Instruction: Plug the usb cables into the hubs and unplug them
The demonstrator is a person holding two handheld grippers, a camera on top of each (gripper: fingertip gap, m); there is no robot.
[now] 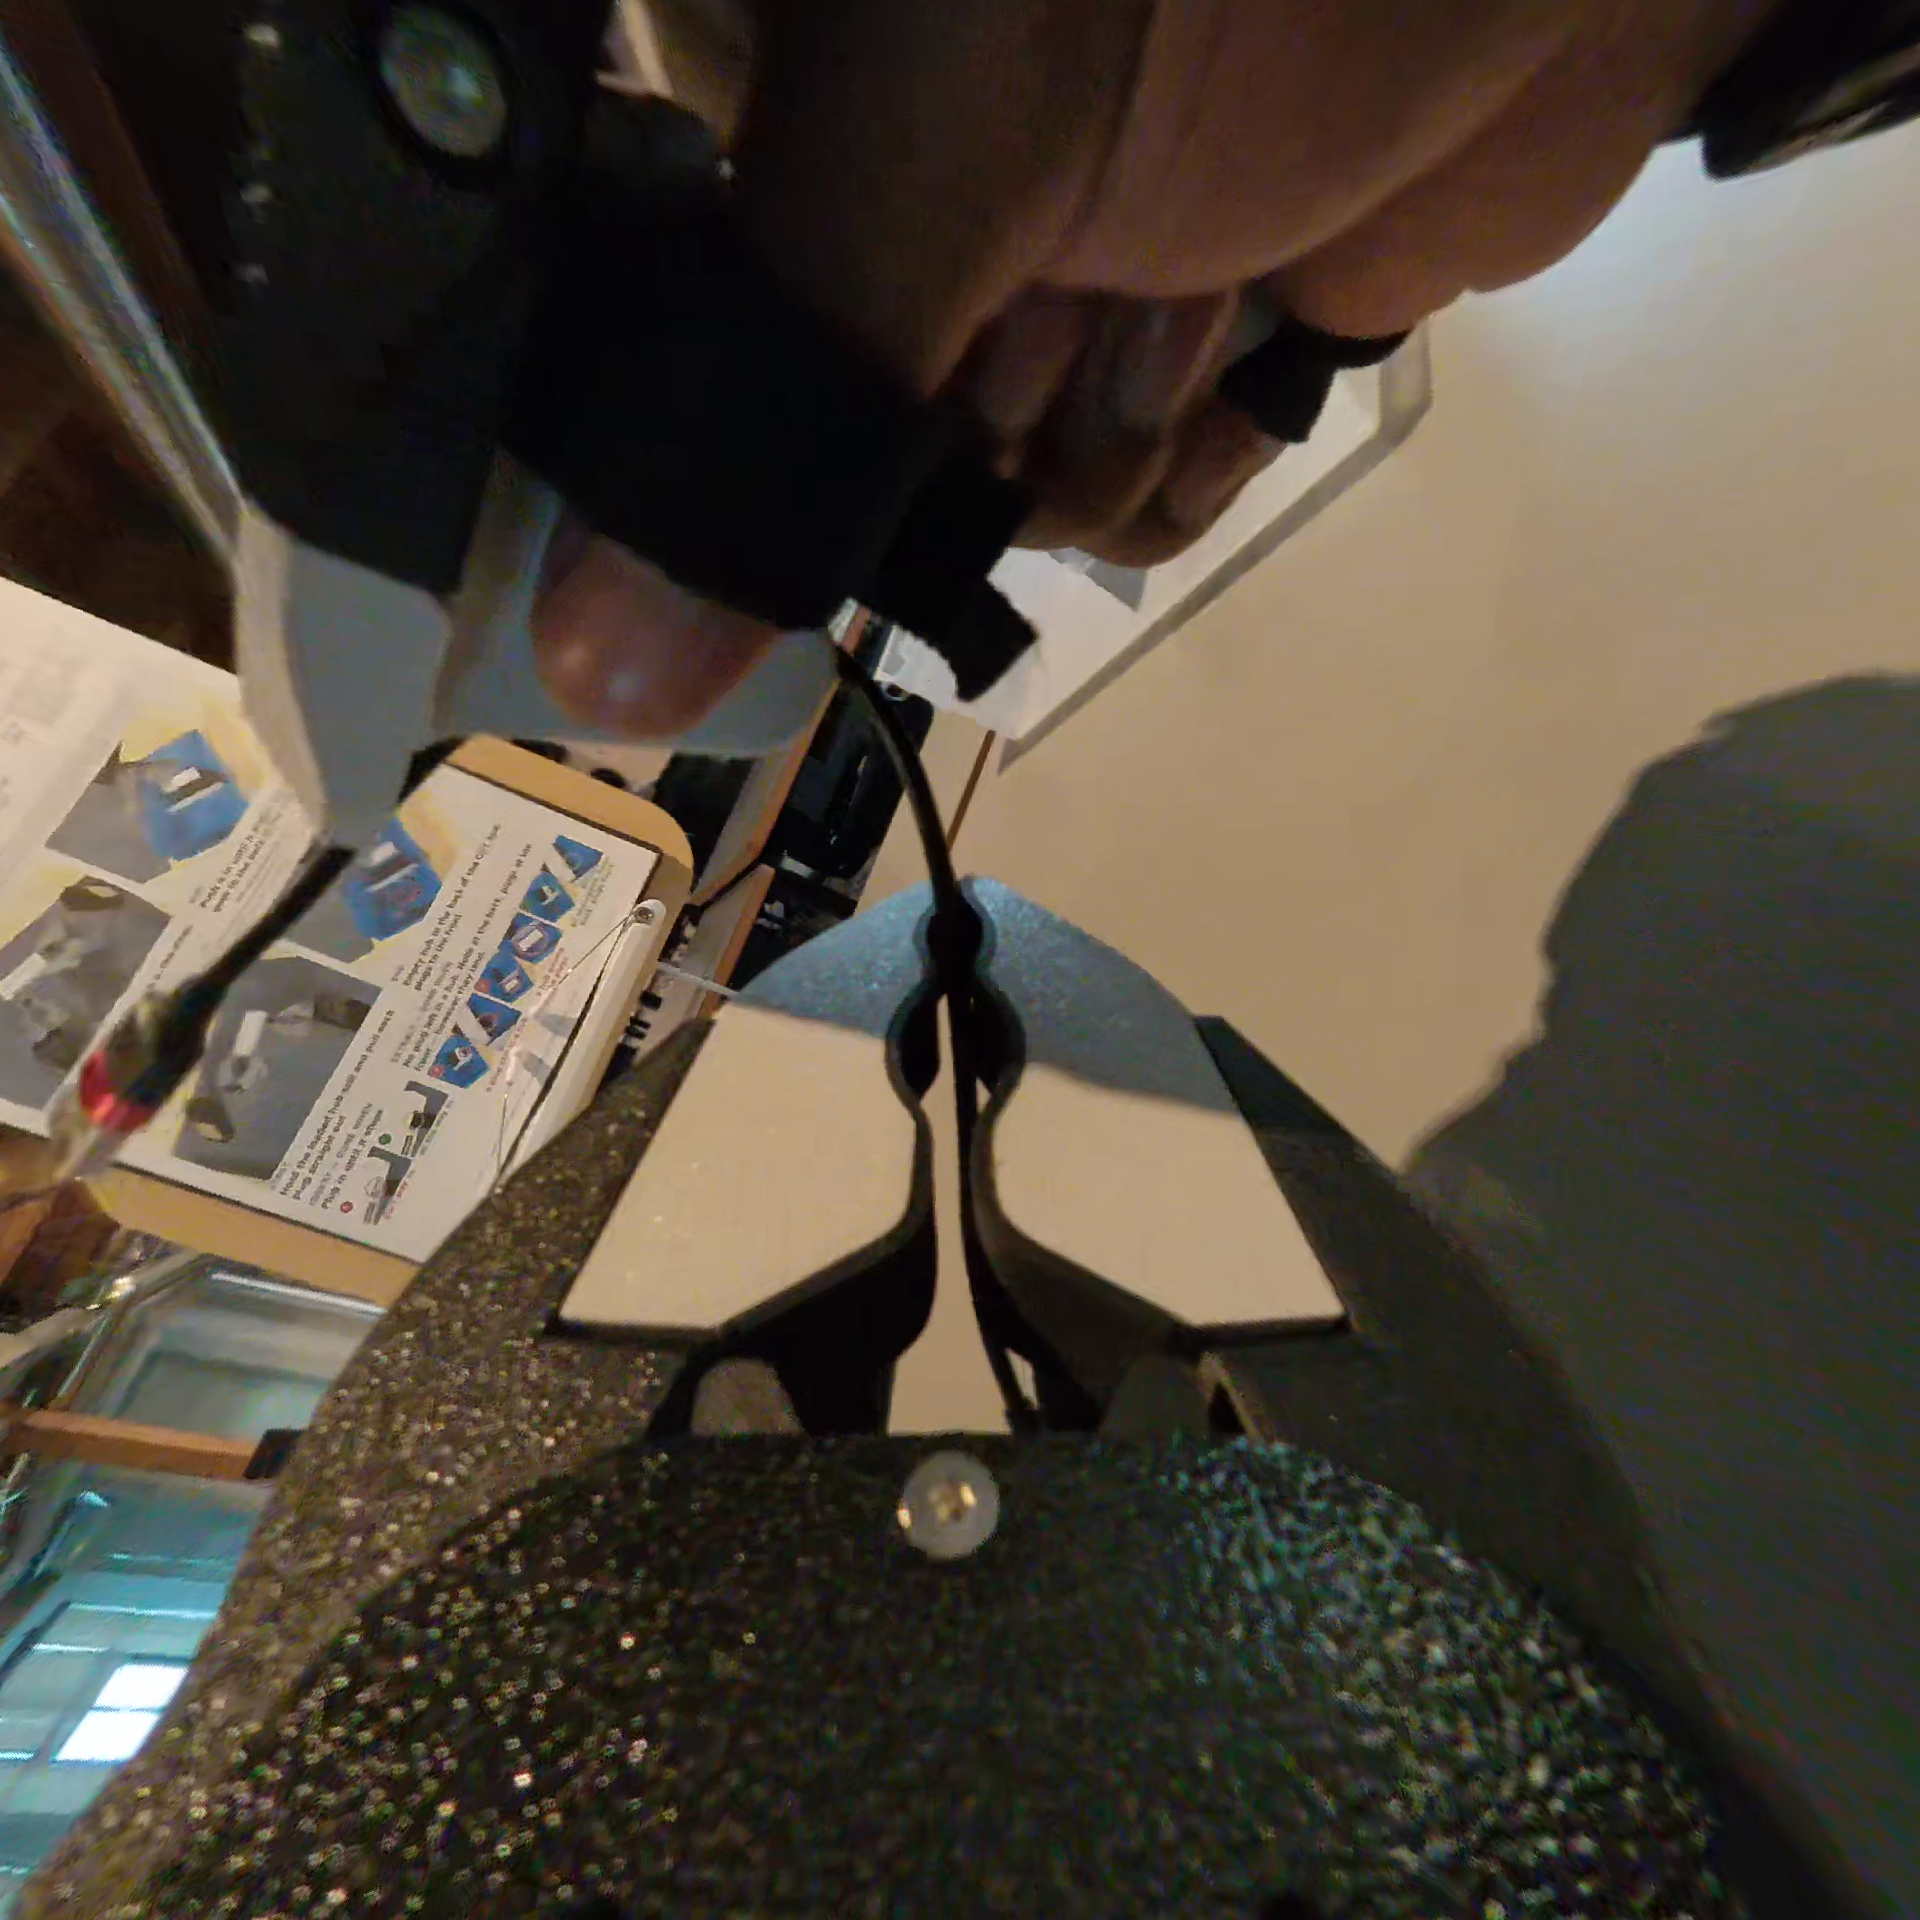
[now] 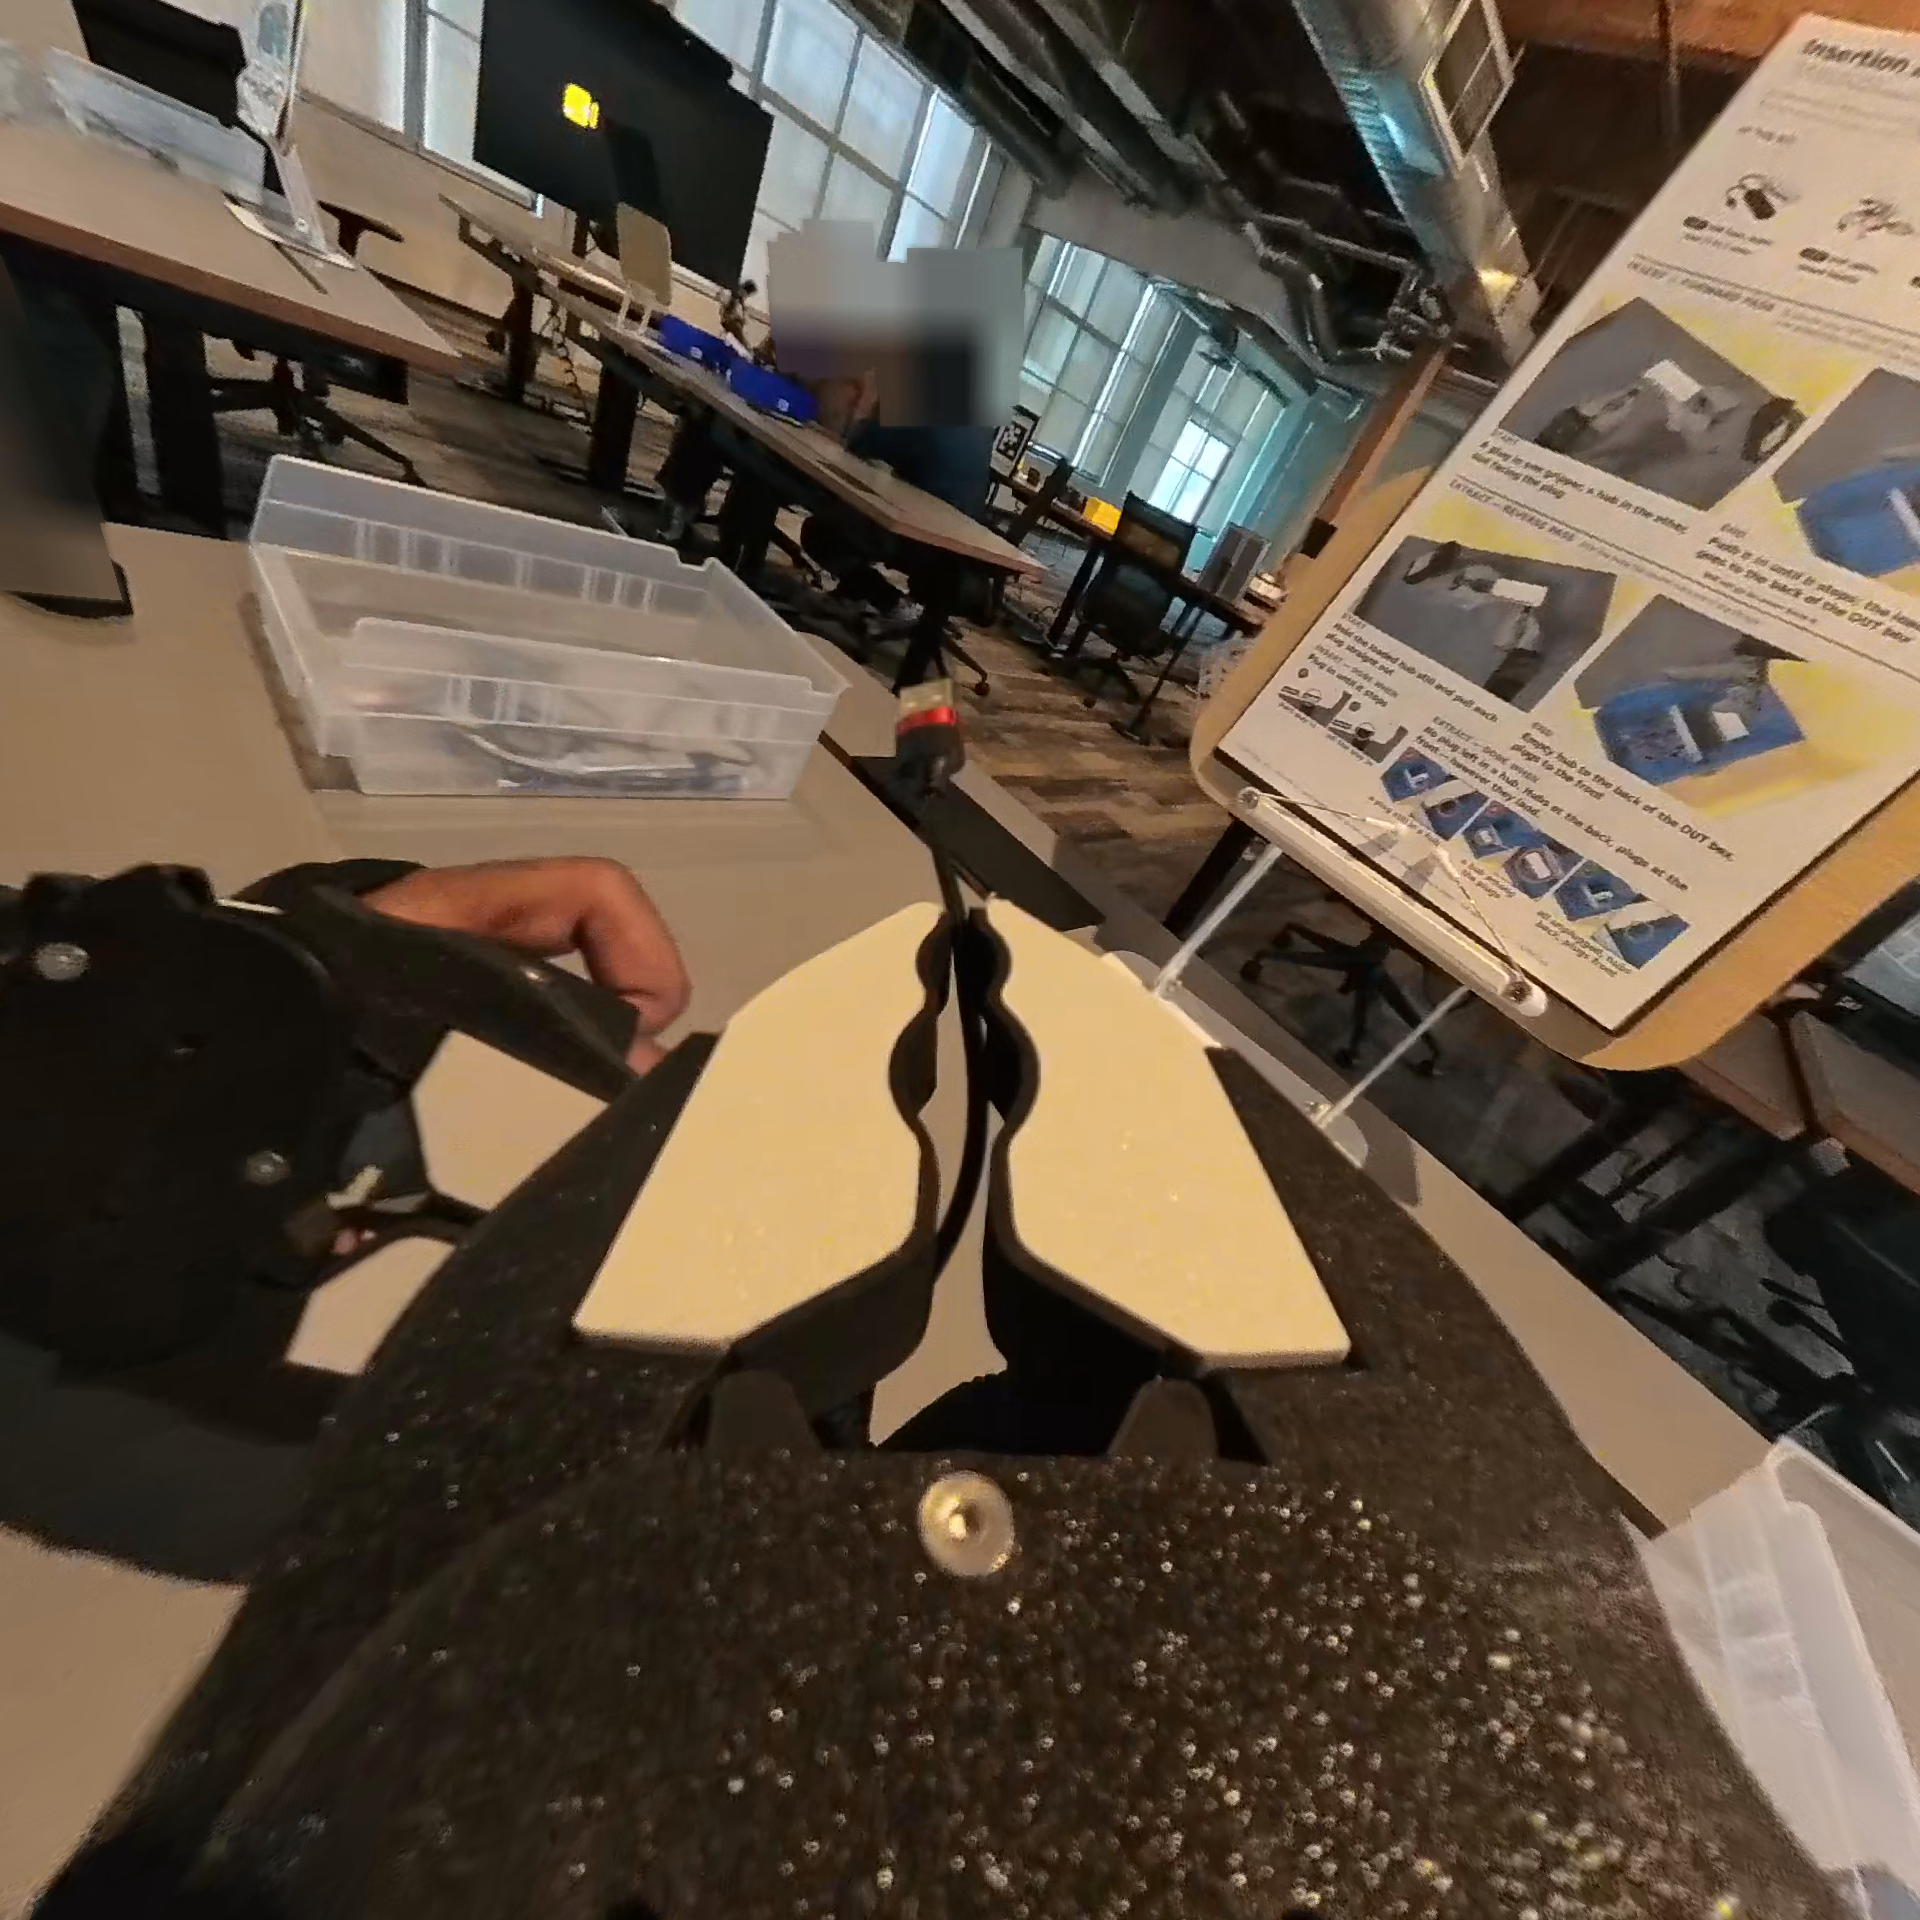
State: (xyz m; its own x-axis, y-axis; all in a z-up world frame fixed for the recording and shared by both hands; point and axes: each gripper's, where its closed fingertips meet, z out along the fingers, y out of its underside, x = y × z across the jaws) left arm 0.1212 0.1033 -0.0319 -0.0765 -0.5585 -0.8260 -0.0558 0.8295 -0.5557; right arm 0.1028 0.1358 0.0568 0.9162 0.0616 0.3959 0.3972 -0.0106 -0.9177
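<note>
My left gripper (image 1: pixel 951 935) is shut on a thin black cable (image 1: pixel 914 790). The cable runs up to a small white and silver piece (image 1: pixel 899 649), partly hidden under the other gripper; I cannot tell if it is a hub. My right gripper (image 2: pixel 966 925) is shut on a black USB cable (image 2: pixel 961 1039). Its red-ringed plug (image 2: pixel 925 722) sticks out past the fingertips in the air. In the left wrist view the right gripper (image 1: pixel 322 831) is overhead in a hand, with the plug (image 1: pixel 114 1081) at lower left. The left gripper's body (image 2: pixel 156 1091) is held at the left.
A clear plastic bin (image 2: pixel 520 644) sits on the beige table (image 2: pixel 156 779) ahead left. Another clear bin (image 2: pixel 1787 1662) is at the lower right. An instruction board (image 2: pixel 1610 623) on a clear stand stands at the right table edge. A person sits at a far desk. One gripper's finger ends stand about 9 centimetres off the other's.
</note>
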